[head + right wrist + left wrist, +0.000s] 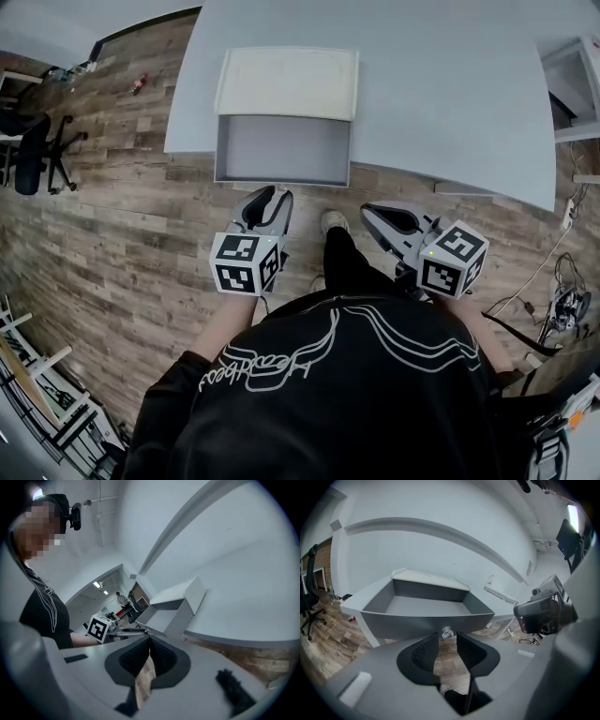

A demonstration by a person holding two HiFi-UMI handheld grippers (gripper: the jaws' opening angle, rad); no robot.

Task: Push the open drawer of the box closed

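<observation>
A white box (286,82) sits on the pale grey table (441,84) at its near edge. Its grey drawer (281,180) is pulled out toward me and is empty inside. In the left gripper view the drawer's front wall (426,620) fills the middle, with a small clear knob (447,632) on it. My left gripper (272,194) is open just in front of that wall; the knob lies just beyond its tips (447,637), untouched. My right gripper (368,208) is shut and empty, off to the right of the drawer (159,618), lower than the tabletop.
Wood-plank floor lies below the drawer and the grippers. A black office chair (37,155) stands far left. A white shelf unit (572,84) and cables (562,300) are at the right. My foot (333,222) shows between the grippers.
</observation>
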